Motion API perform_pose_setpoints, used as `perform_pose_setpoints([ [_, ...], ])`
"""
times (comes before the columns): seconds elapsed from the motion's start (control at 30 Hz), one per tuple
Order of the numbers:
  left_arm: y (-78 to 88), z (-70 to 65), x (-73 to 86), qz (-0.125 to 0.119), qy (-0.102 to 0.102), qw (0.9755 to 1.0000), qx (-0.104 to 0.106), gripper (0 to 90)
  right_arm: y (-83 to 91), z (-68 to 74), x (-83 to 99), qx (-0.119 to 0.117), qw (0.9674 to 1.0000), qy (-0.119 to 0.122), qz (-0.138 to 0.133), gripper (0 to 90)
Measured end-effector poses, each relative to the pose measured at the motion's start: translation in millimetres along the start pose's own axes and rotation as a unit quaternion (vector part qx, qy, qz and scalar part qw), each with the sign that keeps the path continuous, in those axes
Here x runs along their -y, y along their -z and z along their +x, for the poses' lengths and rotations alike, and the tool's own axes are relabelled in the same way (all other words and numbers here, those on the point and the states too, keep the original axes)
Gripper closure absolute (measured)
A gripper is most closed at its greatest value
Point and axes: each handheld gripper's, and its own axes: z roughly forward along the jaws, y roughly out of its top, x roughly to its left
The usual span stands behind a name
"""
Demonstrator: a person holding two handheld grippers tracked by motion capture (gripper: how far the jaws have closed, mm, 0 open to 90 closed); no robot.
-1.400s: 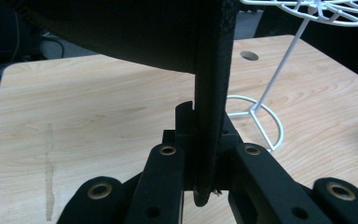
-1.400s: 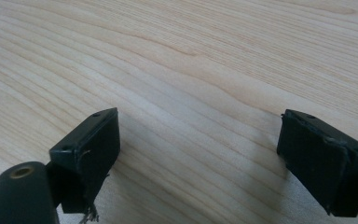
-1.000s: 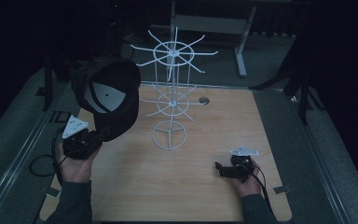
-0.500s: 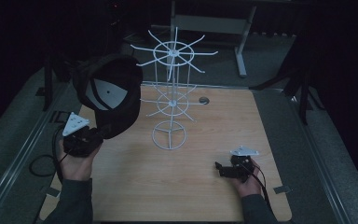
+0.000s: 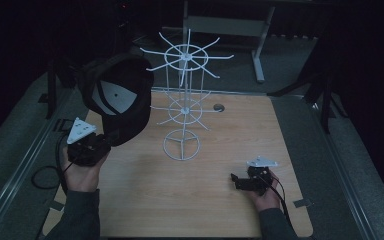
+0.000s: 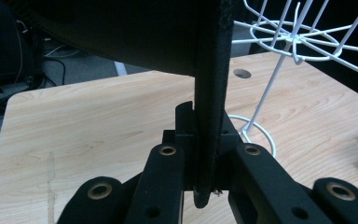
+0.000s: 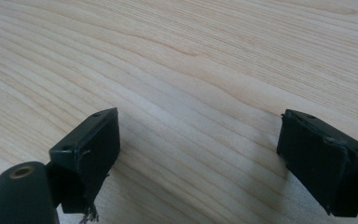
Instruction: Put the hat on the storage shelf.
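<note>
A black cap with a pale inner lining hangs in the air left of a white wire rack that stands mid-table. My left gripper is shut on the cap's brim; in the left gripper view the stiff brim edge runs upright between both jaws, and the cap's dark body covers the top. The rack's wire arms show at the upper right there. My right gripper rests low at the table's front right, open, with bare wood between its jaws.
The wooden table has a round cable hole behind the rack. Grey ledges run along both sides. A metal table frame stands in the dark beyond the far edge. A cable loops left of my left hand.
My left gripper has lifted the cap slightly higher, still beside the rack. The right gripper has stayed in place.
</note>
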Motion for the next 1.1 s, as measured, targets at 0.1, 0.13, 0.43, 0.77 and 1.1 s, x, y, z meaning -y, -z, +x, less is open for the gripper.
perform_pose_setpoints([
  [0.1, 0.9, -0.2, -0.2, -0.001, 0.000, 1.0000, 0.000, 86.1, 0.0, 0.0, 0.0, 0.000, 1.0000, 0.000, 0.000, 13.0],
  [0.13, 1.9, -0.3, -0.1, -0.001, -0.001, 1.0000, 0.000, 86.2, 0.0, 0.0, 0.0, 0.000, 1.0000, 0.000, 0.000, 13.0],
  [0.43, 7.1, -0.8, -1.0, -0.006, 0.000, 1.0000, 0.000, 86.2, 0.0, 0.0, 0.0, 0.000, 1.0000, 0.000, 0.000, 13.0],
  [0.77, 16.5, -0.5, -2.8, -0.018, 0.012, 0.9996, 0.020, 86.2, 0.0, 0.0, 0.0, 0.000, 1.0000, 0.000, 0.000, 13.0],
  [1.1, 14.6, -1.9, -6.7, -0.018, 0.012, 0.9995, 0.023, 86.1, 0.0, 0.0, 0.0, 0.000, 1.0000, 0.000, 0.000, 13.0],
])
